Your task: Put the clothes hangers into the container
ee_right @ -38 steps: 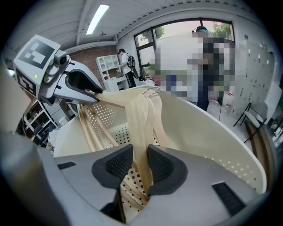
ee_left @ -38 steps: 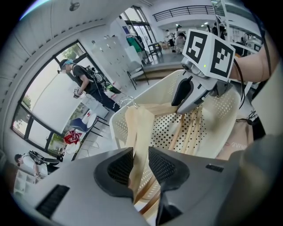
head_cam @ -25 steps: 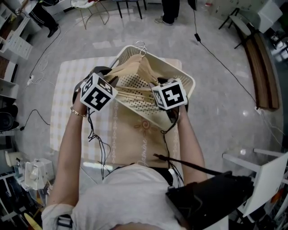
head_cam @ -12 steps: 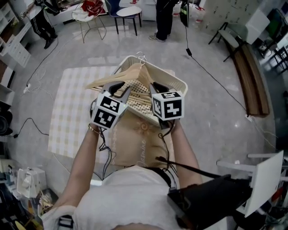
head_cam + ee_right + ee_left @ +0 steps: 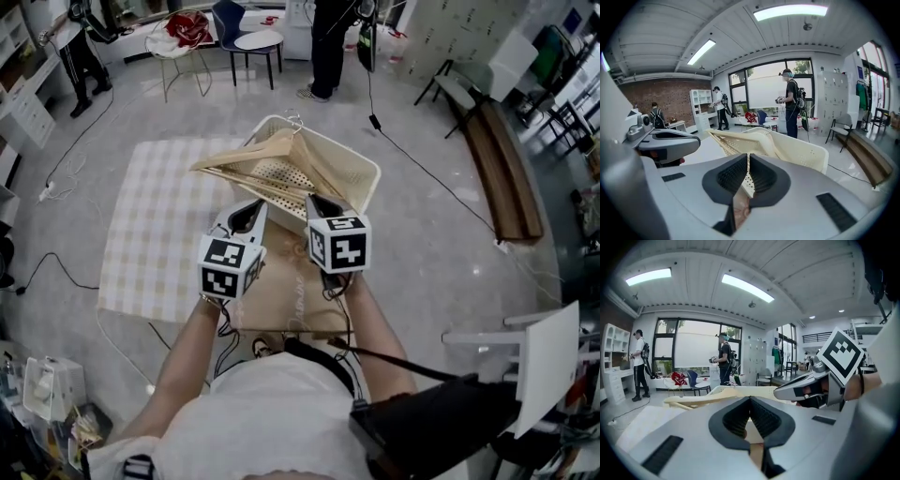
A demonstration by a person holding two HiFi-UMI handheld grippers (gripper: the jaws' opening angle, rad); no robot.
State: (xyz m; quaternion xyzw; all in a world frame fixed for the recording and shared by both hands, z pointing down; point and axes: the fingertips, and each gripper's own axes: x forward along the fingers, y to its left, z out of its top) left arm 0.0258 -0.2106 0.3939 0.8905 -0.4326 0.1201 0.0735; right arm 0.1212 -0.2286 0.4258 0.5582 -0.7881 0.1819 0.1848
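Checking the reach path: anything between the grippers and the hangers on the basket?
Nothing visible. The left gripper and right gripper, jaws just closed on nothing, sit short of the basket; the hangers lie across it, only air between.

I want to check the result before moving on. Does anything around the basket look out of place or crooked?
Yes. The wooden hangers are not fully inside the basket: they lie tilted across it, and one end juts out past its left rim, over the checked mat. The basket itself sits askew to the mat.
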